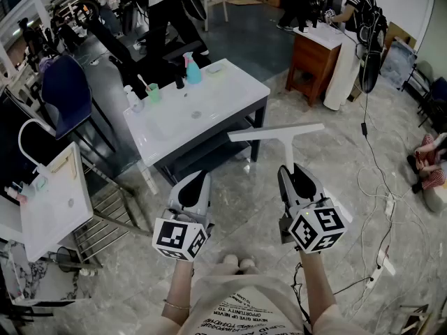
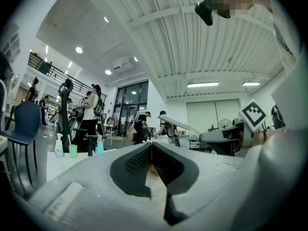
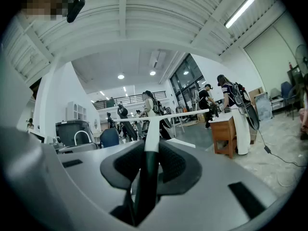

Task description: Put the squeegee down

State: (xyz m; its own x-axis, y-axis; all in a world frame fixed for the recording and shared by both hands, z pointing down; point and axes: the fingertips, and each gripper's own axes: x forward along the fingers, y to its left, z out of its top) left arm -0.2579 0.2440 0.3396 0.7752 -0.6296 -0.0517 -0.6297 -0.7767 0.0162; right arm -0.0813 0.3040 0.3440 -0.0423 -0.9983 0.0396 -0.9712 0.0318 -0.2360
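My right gripper (image 1: 294, 171) is shut on the dark handle of a white T-shaped squeegee (image 1: 276, 133). The blade is held level in the air above the marble floor, just in front of the white washstand's (image 1: 209, 110) near corner. In the right gripper view the handle runs up between the pads of the right gripper (image 3: 151, 152) to the white blade of the squeegee (image 3: 161, 115). My left gripper (image 1: 198, 179) hangs beside it at the same height, its tips together with nothing between them. The left gripper (image 2: 151, 145) view also catches the squeegee (image 2: 182, 125) off to its right.
On the washstand stand a blue spray bottle (image 1: 193, 69), a green cup (image 1: 153, 93) and a white bottle (image 1: 133, 100). A second white basin unit (image 1: 59, 201) is at the left, a wooden cabinet (image 1: 313, 61) at the back right. Cables (image 1: 377, 187) trail over the floor at the right. People stand behind.
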